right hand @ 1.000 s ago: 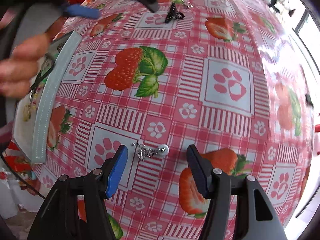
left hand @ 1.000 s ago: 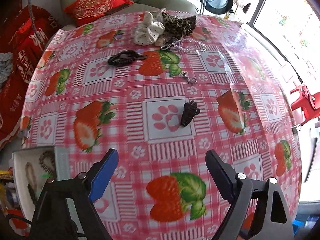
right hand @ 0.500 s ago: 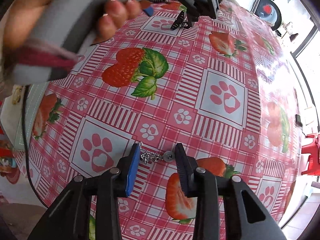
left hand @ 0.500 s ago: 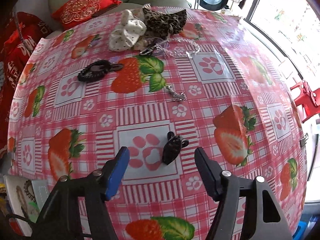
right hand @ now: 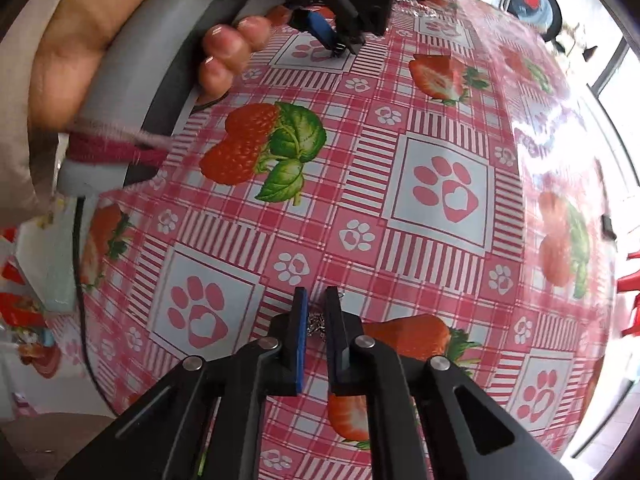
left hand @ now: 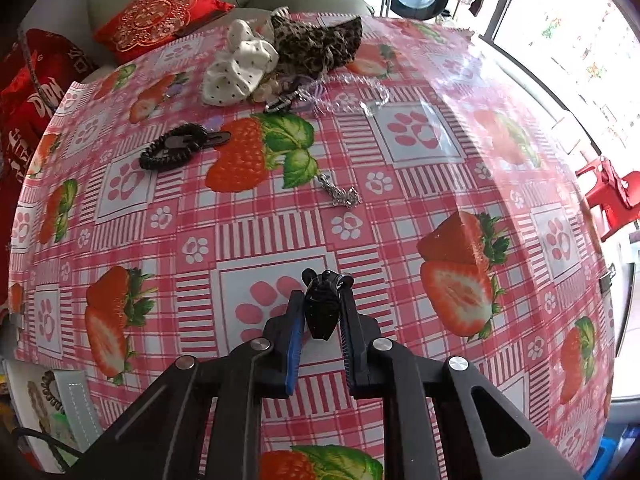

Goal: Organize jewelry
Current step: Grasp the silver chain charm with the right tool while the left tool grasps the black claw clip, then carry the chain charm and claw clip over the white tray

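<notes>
right tool [right hand: 316,322] clamped on silver chain [right hand: 317,325]

Small silver chain [right hand: 317,323]: mostly hidden between closed black gripper fingers.
White open box [left hand: 60,412]: cut off at left edge; contents unclear.
Hand [right hand: 120,40]: blurred, cropped at top.

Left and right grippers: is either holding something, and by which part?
Left gripper closes on the black hair clip, its sides, tip toward the camera. Right gripper clamps the small silver chain by its bunched middle.
</notes>
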Tool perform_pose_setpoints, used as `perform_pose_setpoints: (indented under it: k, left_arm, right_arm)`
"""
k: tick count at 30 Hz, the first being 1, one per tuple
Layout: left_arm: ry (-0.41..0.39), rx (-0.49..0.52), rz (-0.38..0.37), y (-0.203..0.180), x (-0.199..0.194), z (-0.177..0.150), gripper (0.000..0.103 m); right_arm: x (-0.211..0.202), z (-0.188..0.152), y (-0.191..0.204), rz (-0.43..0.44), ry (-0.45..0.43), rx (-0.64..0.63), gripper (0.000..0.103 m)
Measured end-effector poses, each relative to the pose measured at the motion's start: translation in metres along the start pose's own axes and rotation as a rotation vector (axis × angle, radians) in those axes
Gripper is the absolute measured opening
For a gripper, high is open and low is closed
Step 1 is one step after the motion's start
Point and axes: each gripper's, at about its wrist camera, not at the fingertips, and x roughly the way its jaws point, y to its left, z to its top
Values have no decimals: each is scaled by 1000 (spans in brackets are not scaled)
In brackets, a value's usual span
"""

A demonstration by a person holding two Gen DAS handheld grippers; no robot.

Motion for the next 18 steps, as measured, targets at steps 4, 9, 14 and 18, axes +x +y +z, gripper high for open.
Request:
perform_pose_setpoints:
  k: [4,9,14,18]
  left_arm:
    - [-8,-8,-3,8,-12,-4,24]
    - [-9,-26,-8,20,-27,-15,24]
    - [0,-33,-8,29,-42,-35,24]
    - [11,-51,-6,38,-51,-52,24]
  right_arm:
    - [-10,5,-16,64,-18,66,8]
    - [-16,15,-44,111,-15,152,8]
    - [-12,13,-60,142,10,225,8]
    - [-11,5,-58,148,25,250,9]
